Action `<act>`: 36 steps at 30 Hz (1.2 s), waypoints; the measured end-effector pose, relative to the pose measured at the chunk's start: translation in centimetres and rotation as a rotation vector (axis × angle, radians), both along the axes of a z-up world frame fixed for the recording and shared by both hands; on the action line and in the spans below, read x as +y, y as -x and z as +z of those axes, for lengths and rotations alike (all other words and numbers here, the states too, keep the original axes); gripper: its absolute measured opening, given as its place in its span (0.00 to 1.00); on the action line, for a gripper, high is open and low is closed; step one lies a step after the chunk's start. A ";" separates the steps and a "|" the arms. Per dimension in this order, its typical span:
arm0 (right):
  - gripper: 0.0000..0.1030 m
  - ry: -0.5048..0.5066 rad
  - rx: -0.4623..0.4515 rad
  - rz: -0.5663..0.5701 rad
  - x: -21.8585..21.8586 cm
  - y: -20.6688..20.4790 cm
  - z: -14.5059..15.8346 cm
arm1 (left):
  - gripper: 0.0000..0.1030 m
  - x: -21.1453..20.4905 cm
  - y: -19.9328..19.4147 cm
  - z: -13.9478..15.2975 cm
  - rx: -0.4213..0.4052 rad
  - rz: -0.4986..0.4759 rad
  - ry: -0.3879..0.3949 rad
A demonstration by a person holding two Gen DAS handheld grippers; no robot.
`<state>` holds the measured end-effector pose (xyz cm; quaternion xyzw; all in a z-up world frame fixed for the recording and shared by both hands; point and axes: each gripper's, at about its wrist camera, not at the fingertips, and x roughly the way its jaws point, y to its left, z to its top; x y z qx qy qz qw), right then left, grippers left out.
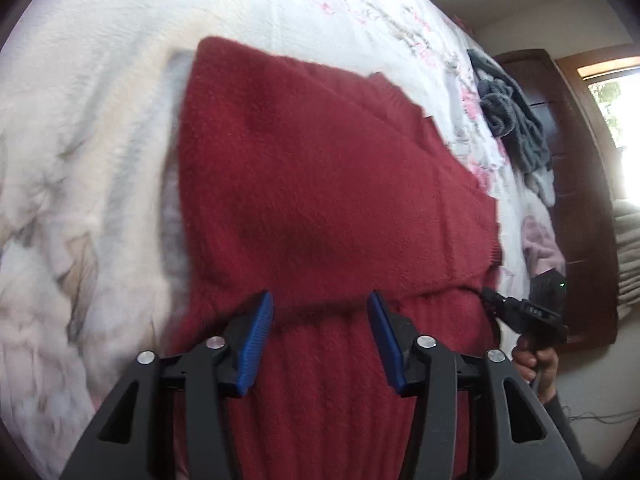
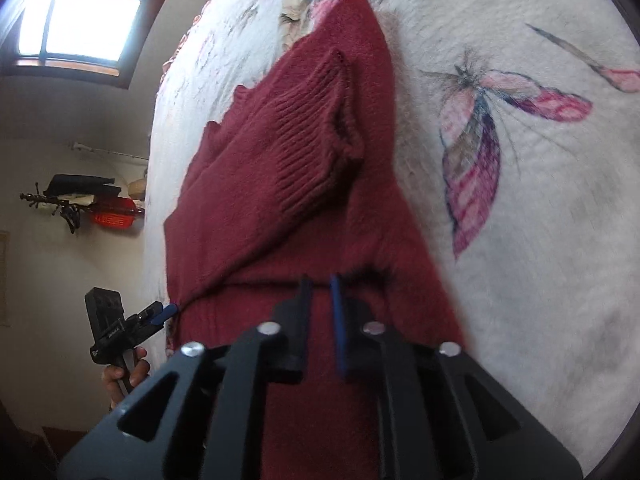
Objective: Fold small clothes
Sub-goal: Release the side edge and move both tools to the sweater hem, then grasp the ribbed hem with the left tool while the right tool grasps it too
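Left wrist camera sat low and close over the red sweater (image 1: 320,200), facing along its own fingers across the bedspread (image 1: 100,160) toward a dark wardrobe (image 1: 576,200). Right wrist camera looked from the sweater's opposite side, equally close, with a window (image 2: 80,12) at upper left. Both views shared the sweater's folded edge; each caught the other gripper beside it.

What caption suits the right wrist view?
Right gripper pinching a folded red sweater on a butterfly-print blanket.
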<state>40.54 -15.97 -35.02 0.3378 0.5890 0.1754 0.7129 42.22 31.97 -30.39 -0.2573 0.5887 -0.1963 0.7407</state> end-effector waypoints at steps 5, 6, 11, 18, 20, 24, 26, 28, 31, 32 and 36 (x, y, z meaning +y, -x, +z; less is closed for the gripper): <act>0.44 0.034 0.010 0.088 -0.1 7.8 3.1 | 0.64 2.3 9.0 2.7 -0.014 0.016 0.060; 0.44 0.054 0.025 0.103 -0.3 10.0 3.3 | 0.64 2.9 10.7 2.7 -0.004 0.024 0.061; 0.49 0.027 0.104 0.093 -2.4 19.7 4.0 | 0.65 5.5 21.5 1.6 0.083 0.096 0.088; 0.57 0.085 0.138 0.036 -6.1 26.6 5.4 | 0.68 6.5 29.2 0.4 0.171 0.108 0.132; 0.57 0.081 0.149 0.020 -7.1 27.4 5.3 | 0.68 6.6 30.1 0.3 0.178 0.108 0.135; 0.59 0.072 0.177 0.005 -7.5 27.9 4.3 | 0.70 6.7 30.4 -0.6 0.198 0.140 0.146; 0.59 0.058 0.198 0.012 -7.2 28.1 3.3 | 0.70 6.6 30.3 -1.1 0.209 0.142 0.133; 0.59 0.073 0.216 0.019 -7.0 28.0 2.7 | 0.70 6.8 30.1 -2.2 0.242 0.145 0.117; 0.59 0.057 0.245 0.011 -7.2 28.1 1.6 | 0.70 7.1 30.3 -3.4 0.274 0.149 0.101; 0.59 0.042 0.249 0.006 -7.2 28.2 1.5 | 0.70 6.9 30.3 -3.8 0.283 0.145 0.096; 0.61 0.017 0.243 0.002 -6.9 28.4 1.8 | 0.70 5.6 29.7 -4.5 0.294 0.120 0.070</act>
